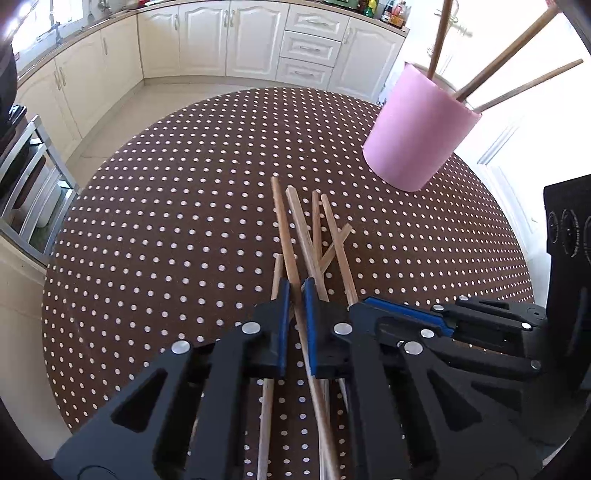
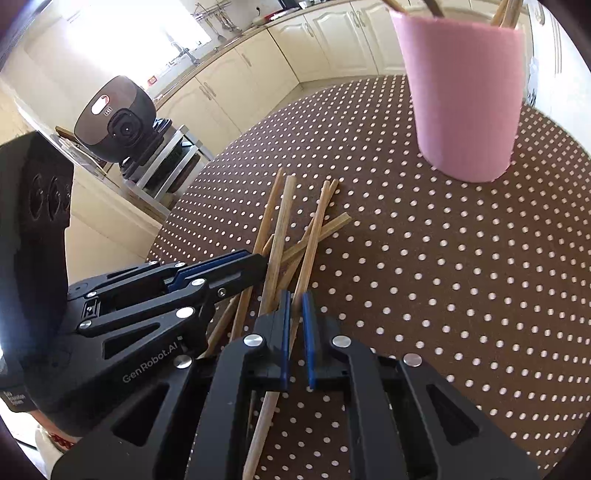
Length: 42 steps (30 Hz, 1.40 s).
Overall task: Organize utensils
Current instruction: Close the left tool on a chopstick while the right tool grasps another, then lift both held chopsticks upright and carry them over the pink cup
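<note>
My left gripper [image 1: 295, 291] was pinched tight on one chopstick [image 1: 286, 236] from the heap on the dotted table [image 1: 166, 221]; my right gripper [image 2: 295, 306] likewise clamped another chopstick [image 2: 314, 240]; the pink cup [image 1: 417, 136] stood beyond.

A round table [image 1: 166, 221] covered in a brown cloth with white dots lay under the tools and spread ahead of them. Beyond its far edge, straight ahead in the left wrist view, ran cream kitchen cabinets [image 1: 207, 40] with a stack of three drawers [image 1: 310, 48]. Bottles [image 1: 391, 11] stood on the counter above, ahead and to the right. Off to the left of the tools a metal rack [image 1: 33, 184] stood on the floor. In the right wrist view a dark rice cooker [image 2: 114, 118] sat on top of that rack, ahead and to the left.
</note>
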Motion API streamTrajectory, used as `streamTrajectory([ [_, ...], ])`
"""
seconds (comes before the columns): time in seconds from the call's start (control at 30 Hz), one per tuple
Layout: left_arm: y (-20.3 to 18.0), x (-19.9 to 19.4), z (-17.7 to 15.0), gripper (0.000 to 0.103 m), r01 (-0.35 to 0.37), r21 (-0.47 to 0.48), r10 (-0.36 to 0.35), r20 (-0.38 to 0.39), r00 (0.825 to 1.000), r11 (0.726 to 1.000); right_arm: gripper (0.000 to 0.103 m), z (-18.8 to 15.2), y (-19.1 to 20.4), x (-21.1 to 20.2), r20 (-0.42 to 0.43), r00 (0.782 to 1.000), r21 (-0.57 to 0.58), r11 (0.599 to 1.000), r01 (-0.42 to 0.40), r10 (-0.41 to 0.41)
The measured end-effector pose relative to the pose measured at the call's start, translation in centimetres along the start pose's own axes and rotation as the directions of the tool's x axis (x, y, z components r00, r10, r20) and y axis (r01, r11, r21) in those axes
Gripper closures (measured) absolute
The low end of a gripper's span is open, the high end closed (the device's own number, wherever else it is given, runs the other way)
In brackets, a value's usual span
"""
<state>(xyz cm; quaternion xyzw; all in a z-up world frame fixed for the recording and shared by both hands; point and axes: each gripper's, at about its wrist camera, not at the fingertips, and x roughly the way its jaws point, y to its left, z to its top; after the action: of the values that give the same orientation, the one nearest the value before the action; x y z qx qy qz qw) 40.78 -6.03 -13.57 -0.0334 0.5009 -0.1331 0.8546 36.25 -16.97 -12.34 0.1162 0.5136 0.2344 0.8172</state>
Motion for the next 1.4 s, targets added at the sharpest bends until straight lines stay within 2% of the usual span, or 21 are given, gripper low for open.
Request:
streamTrajectory([
  [0.2, 0.4, -0.4, -0.5, 0.097, -0.002, -0.004, 0.002, 0.007, 1.000, 1.000, 0.095, 0.4, 0.0, 0.6, -0.021, 0.999, 0.031, 0.999, -0.031, 0.032],
  [0.43, 1.8, -2.1, -1.4, 0.097, 0.005, -0.019, -0.005, 0.027, 1.000, 1.000, 0.097, 0.2, 0.7, 0.3, 0.013, 1.000, 0.016, 1.000, -0.006, 0.005],
  [0.77, 1.9, -8.1, -1.9, 0.097, 0.037, -0.017, -0.034, 0.118, 0.992, 0.999, 0.098, -0.7, 2.0, -5.1, 0.121, 0.992, -0.034, 0.999, -0.018, 0.022],
  [1.03, -0.5, -14.7, -3.6, 0.097, 0.069, 0.040, -0.077, 0.239, 0.968, 0.997, 0.098, -2.3, 5.0, -11.0, 0.246, 0.969, -0.155, 0.988, 0.016, 0.023],
  [1.4, -3.8, -18.6, -5.4, 0.097, 0.062, 0.114, -0.098, 0.343, 0.934, 0.992, 0.099, -4.1, 6.5, -16.3, 0.354, 0.935, -0.215, 0.973, 0.089, -0.008],
])
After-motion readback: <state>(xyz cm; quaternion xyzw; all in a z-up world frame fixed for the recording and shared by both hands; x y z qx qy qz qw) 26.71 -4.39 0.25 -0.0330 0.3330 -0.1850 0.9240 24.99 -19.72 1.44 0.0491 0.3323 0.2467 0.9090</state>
